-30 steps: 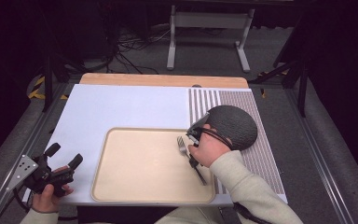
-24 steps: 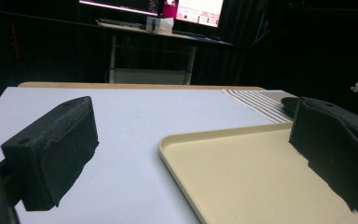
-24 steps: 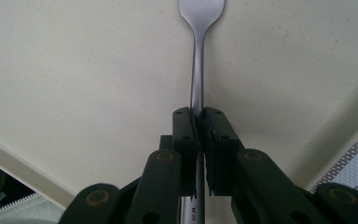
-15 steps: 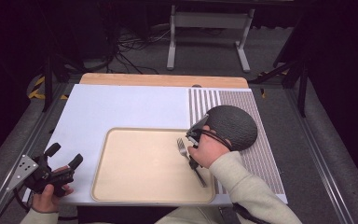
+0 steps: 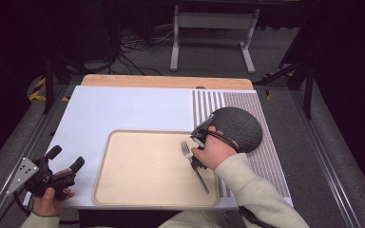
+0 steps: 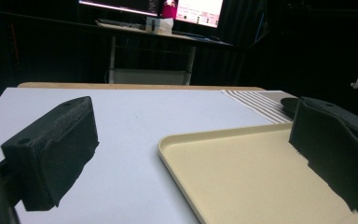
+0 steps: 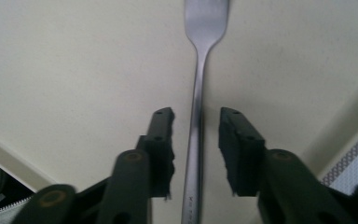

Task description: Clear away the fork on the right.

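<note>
The fork [image 5: 194,164] lies flat on the tray [image 5: 138,187], near the tray's right edge, tines pointing to the far side. The right gripper [image 5: 196,153] is low over the fork's handle. In the right gripper view the handle [image 7: 193,154] runs between the two pads [image 7: 161,149], with a gap on each side, so nothing presses it: the jaws have just been opening and the fork is let go. So the step in hand is, I think, the release of the fork on the tray, approx. at its end.

The left gripper [image 5: 65,161] is open and holds nothing; it rests at the bench [image 5: 123,107] corner, left of the tray, w/ jaws pointing toward the tray.

Next move probably needs the right gripper to lift straight up from the tray, w/o touching the handle, else the fork may turn or slide. A dark round thing [image 5: 237,128] lies just right of the tray, behind the right hand.
</note>
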